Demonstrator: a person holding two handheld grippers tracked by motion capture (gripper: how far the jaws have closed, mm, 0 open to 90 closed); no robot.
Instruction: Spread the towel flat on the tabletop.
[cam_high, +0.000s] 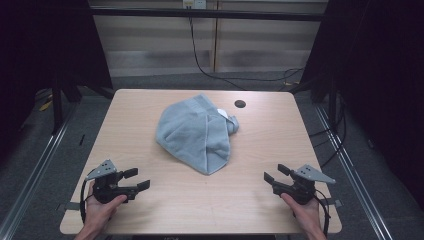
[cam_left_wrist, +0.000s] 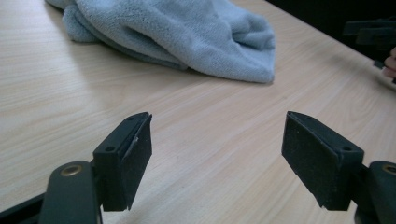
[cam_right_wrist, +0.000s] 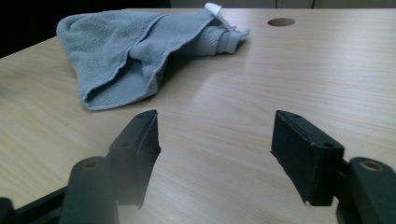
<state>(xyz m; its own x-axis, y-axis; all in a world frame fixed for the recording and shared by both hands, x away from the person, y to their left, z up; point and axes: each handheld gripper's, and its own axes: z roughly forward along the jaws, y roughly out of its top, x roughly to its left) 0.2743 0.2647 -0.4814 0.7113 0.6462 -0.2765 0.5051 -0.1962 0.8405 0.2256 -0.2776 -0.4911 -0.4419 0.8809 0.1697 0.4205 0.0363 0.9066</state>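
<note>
A crumpled blue-grey towel (cam_high: 197, 132) lies loosely folded at the middle of the wooden bench (cam_high: 150, 200), its white tag (cam_high: 222, 113) near the cable hole (cam_high: 240, 104). The left gripper (cam_high: 138, 179) and right gripper (cam_high: 274, 173) rest near the front corners, well apart from it, jaws spread wide, holding nothing.

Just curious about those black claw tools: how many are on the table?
2. The left gripper is at the near left corner, the right gripper at the near right, both open, short of the towel.
</note>
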